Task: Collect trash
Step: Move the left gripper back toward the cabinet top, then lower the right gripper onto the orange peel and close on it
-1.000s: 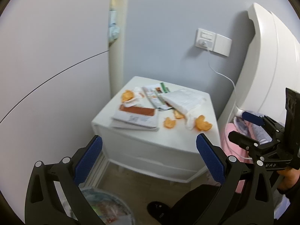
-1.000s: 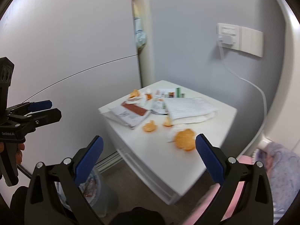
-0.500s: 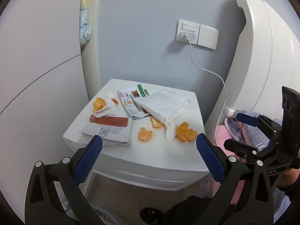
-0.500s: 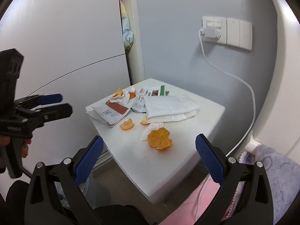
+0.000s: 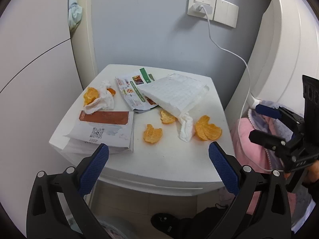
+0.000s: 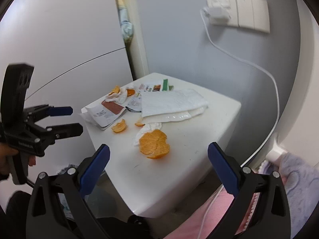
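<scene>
Trash lies on a white nightstand [image 5: 171,163]: several orange peels, the largest [image 5: 208,130] at the right, one [image 5: 152,134] in the middle, one [image 5: 90,95] at the back left by a crumpled tissue [image 5: 105,99]. A white padded bag [image 5: 175,93], a leaflet [image 5: 133,91] and an envelope [image 5: 103,127] lie there too. My left gripper [image 5: 158,161] is open and empty above the front edge. My right gripper [image 6: 158,162] is open and empty in front of the large peel [image 6: 154,144].
A bin with a bag [image 5: 111,231] sits on the floor below the nightstand. A white charger cable [image 5: 239,59] hangs from the wall socket [image 5: 201,4]. A bed with pink and lilac bedding [image 5: 251,135] stands to the right. A white wardrobe [image 6: 59,39] is at the left.
Both grippers have moved closer to the nightstand, which now fills more of each view. Both stay open and empty.
</scene>
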### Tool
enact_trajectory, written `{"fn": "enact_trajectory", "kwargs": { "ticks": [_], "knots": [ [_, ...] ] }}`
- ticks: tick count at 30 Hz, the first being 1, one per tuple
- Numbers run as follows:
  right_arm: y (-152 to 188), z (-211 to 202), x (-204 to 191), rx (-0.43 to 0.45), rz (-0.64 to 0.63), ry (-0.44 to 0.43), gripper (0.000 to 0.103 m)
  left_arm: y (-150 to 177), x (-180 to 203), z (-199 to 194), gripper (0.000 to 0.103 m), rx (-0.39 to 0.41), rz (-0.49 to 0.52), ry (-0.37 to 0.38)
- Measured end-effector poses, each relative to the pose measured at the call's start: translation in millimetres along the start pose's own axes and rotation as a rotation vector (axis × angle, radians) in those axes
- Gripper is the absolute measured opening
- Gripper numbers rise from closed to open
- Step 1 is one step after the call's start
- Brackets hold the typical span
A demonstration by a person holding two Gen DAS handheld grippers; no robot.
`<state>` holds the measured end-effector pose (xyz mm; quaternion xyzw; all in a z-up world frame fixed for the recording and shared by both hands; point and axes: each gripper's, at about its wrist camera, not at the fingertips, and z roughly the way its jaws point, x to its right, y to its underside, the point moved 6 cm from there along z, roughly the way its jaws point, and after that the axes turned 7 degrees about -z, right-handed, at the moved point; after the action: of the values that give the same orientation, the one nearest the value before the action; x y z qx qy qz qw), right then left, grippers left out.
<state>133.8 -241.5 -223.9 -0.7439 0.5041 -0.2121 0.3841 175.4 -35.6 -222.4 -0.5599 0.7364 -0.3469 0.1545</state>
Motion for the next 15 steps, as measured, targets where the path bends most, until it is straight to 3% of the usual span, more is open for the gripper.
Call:
{"fn": "enact_trajectory", "kwargs": {
  "ticks": [5,15],
  "knots": [
    [1,8,6,-0.011,0.019,-0.042,0.096,-4,-3,16,0.097,-0.013,0.007,0.029],
    [2,25,11,-0.039,0.016,-0.033,0.096,-9,-10,44,0.097,-0.042,0.022,0.079]
  ]
}}
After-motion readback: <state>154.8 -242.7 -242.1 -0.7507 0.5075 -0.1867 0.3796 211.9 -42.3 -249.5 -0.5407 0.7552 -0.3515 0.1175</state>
